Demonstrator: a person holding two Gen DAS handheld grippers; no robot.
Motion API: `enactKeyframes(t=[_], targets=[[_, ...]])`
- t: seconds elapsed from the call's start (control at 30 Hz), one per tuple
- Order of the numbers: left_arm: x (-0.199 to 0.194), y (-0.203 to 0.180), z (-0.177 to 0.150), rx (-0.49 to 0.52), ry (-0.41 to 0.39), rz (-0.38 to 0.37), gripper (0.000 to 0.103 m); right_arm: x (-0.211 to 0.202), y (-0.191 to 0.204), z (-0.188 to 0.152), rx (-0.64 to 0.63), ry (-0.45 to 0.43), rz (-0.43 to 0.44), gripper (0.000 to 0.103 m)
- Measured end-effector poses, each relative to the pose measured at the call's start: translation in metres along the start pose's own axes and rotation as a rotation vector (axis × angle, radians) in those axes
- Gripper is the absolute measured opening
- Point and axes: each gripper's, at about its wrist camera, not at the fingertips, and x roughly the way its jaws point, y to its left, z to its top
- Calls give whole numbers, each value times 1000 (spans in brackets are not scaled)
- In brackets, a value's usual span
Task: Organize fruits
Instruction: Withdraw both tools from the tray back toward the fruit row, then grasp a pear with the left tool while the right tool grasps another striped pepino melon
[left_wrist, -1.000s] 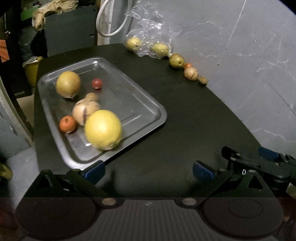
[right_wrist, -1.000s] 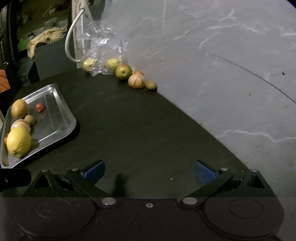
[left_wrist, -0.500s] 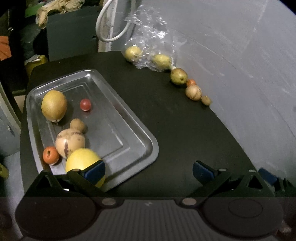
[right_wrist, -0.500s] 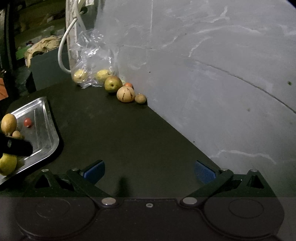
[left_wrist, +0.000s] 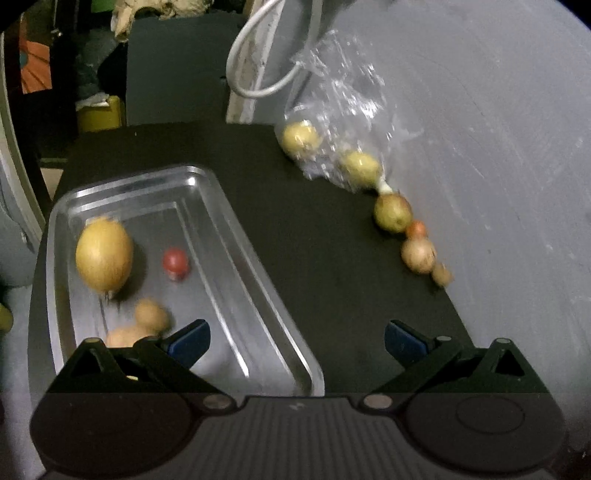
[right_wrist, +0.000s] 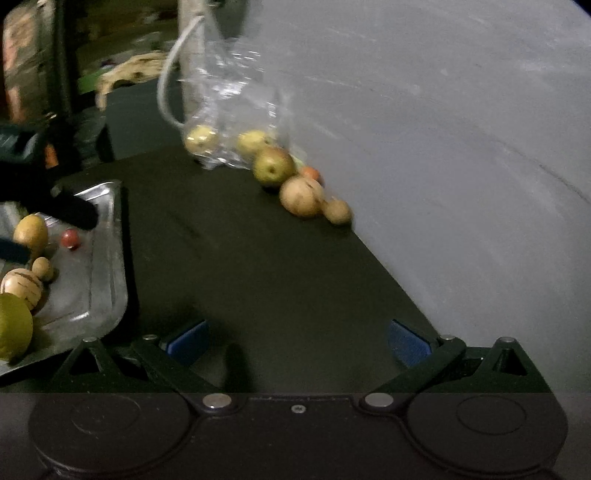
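With both the left gripper (left_wrist: 295, 338) and right gripper (right_wrist: 297, 338) spread wide and empty, a careless reach could knock the green pear (right_wrist: 274, 166) rolling off the black table (right_wrist: 258, 266).

Dark tabletop (left_wrist: 314, 240) carries a steel tray (left_wrist: 236, 236) at its left edge; loose fruits (left_wrist: 393, 213) (one clear bag (left_wrist: 343, 122) too) line the wall-side edge.
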Motion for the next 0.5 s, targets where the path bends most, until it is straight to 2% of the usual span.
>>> enactKeyframes(t=[0.13, 0.33, 0.5], targets=[[15, -1, 25, -3, -16, 0, 102, 18, 2, 17, -73, -22, 26, 102], [47, -12, 52, -29, -21, -50, 102, 45, -1, 39, -93, -32, 51, 102], [79, -28, 73, 12, 32, -190, 102, 57, 3, 54, -107, -105, 28, 102]])
